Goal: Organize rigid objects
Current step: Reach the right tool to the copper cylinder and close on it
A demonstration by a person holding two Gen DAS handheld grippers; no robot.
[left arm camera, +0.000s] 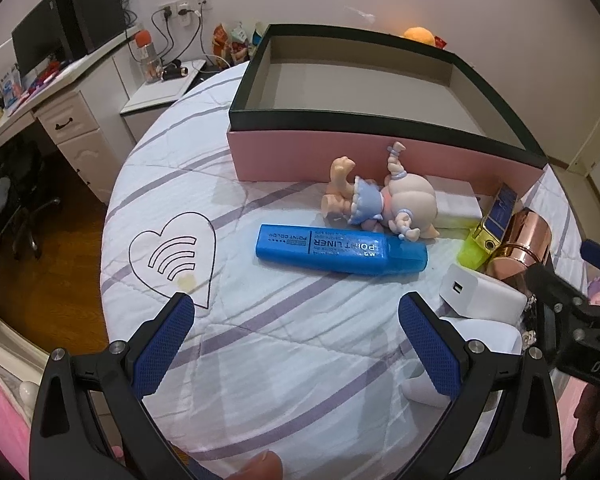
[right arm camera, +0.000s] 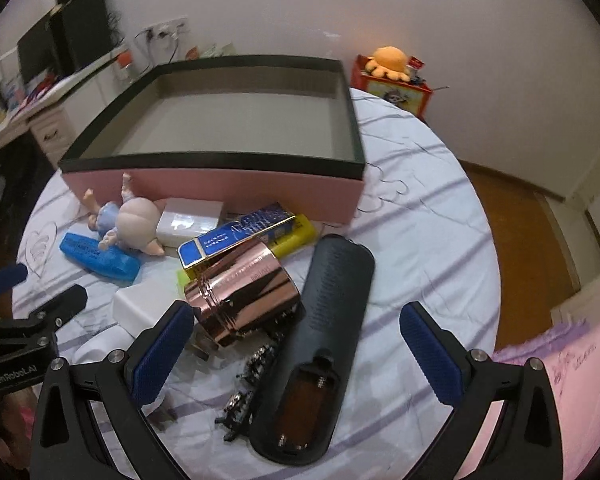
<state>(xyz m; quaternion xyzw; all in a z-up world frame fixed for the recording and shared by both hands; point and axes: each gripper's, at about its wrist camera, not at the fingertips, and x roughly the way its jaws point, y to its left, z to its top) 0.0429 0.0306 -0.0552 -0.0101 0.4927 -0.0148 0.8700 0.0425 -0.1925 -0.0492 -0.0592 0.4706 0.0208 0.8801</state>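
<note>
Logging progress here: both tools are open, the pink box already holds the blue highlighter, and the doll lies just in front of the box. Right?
Not quite. The pink box holds nothing; the blue highlighter lies on the bedspread in front of it, beside the doll, as the left wrist view shows. The rest stands: left tool and right tool are open.

Striped quilt: box, highlighter, remote

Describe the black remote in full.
The remote is a long black plastic body with rounded ends, lying face down on the striped sheet. Its battery cover is off, and the bay nearest the camera is empty, with spring contacts showing. The ridged back points toward the box. It lies between the open right gripper's fingers, ungripped.
</note>
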